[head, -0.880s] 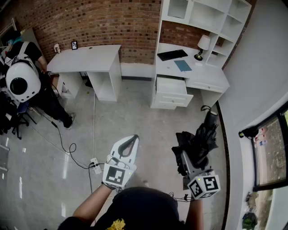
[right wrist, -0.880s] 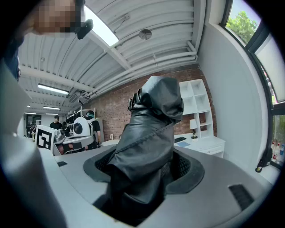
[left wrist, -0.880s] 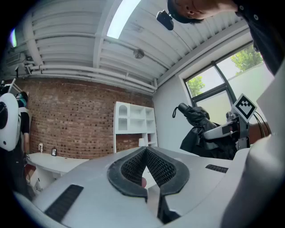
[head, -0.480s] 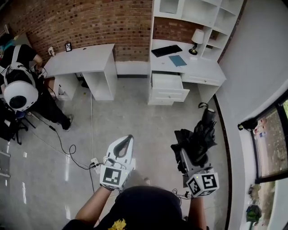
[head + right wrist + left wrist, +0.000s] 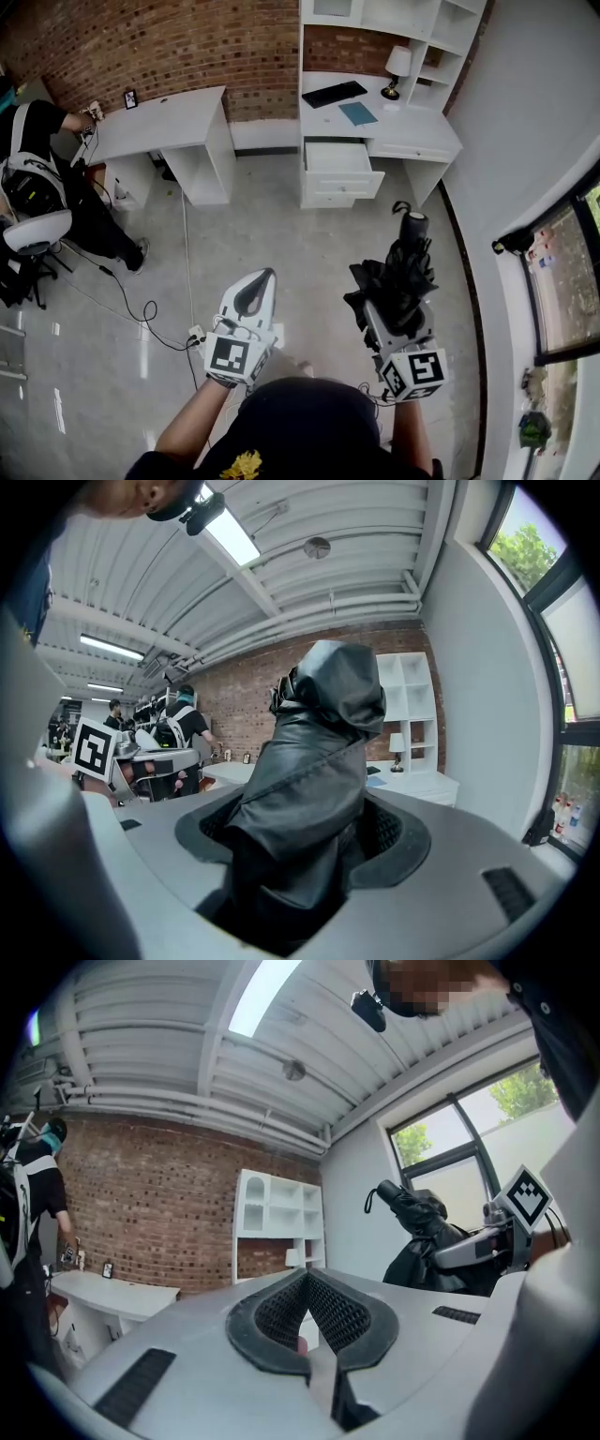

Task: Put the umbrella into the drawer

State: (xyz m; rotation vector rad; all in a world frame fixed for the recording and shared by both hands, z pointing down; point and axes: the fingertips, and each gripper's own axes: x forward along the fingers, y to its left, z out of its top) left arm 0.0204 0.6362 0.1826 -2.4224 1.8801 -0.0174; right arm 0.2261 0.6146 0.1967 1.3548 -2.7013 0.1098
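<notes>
Between the jaws of your right tool (image 5: 300, 855) sits a folded black umbrella (image 5: 319, 752), its glossy fabric creased and bunched. The dark ribbed pads clamp it, and it juts forward past their tips. Your left tool (image 5: 307, 1283), smooth and pale grey, has its mesh-textured pads closed together on nothing. Only the head view shows the open white drawer (image 5: 339, 157) under the counter (image 5: 417, 142), well apart from the umbrella. The right gripper view shows the grip close up.
</notes>
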